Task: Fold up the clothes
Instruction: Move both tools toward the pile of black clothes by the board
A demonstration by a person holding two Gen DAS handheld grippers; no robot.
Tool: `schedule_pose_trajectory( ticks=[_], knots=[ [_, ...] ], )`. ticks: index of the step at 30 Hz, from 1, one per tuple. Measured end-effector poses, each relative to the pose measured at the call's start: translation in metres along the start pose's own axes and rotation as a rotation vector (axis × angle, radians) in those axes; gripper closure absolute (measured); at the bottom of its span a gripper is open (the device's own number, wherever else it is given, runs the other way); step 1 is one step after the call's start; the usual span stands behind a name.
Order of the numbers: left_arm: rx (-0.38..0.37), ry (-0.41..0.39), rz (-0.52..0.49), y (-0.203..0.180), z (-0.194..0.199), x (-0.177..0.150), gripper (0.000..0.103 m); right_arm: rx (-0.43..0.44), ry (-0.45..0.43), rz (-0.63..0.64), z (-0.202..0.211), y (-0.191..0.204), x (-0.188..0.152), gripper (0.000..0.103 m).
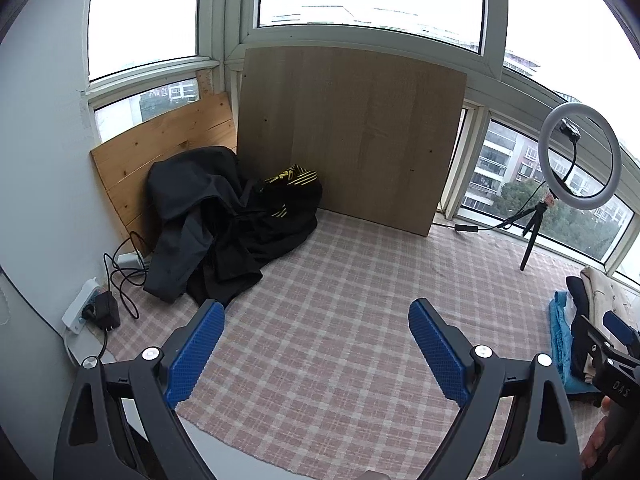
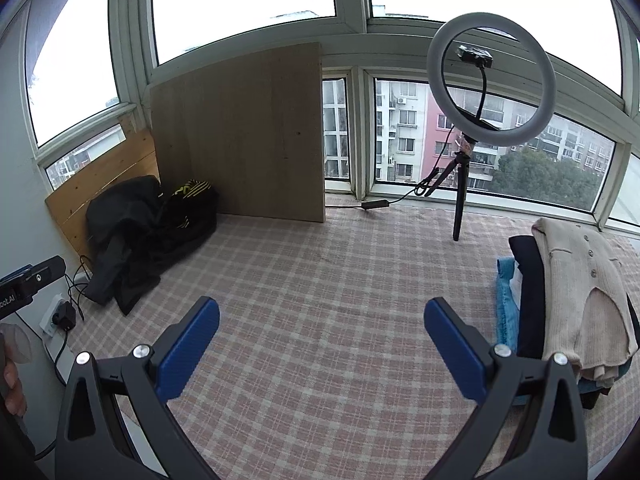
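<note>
Centrally, left gripper (image 1: 316, 356) and right gripper (image 2: 322, 354) hover over the plaid cloth (image 1: 340, 280), jaws spread wide, empty. Black clothes (image 1: 224, 224) heap at upper left; only the right view fully shows the folded stack (image 2: 576, 296) at right.

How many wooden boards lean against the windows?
2: a large grey-brown board upright at the middle window, and a lighter pine board to its left, partly hidden behind the dark clothes pile.
</note>
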State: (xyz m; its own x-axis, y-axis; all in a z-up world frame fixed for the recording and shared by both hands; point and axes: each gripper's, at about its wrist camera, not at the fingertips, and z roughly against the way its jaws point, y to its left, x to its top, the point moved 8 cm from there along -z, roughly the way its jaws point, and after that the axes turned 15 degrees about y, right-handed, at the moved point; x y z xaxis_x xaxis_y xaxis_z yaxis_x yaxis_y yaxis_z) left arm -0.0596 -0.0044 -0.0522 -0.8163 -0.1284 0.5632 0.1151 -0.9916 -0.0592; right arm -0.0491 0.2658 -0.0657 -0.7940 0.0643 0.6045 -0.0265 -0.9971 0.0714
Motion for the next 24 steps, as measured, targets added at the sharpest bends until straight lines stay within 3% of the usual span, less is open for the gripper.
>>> schedule_pose_trajectory(
  ticks=[10,19,24],
  knots=[
    [0.058,0.008,0.068,0.029,0.005,-0.008,0.009,0.057,0.011,0.077,-0.010,0.028,0.008,0.000],
    [0.167,0.029,0.119,0.067,0.016,-0.008,0.009,0.125,0.023,0.148,-0.019,0.068,0.016,0.000],
    [0.157,0.005,0.159,0.091,0.013,-0.006,0.009,0.149,0.021,0.186,-0.021,0.095,0.021,0.000]
  ],
)
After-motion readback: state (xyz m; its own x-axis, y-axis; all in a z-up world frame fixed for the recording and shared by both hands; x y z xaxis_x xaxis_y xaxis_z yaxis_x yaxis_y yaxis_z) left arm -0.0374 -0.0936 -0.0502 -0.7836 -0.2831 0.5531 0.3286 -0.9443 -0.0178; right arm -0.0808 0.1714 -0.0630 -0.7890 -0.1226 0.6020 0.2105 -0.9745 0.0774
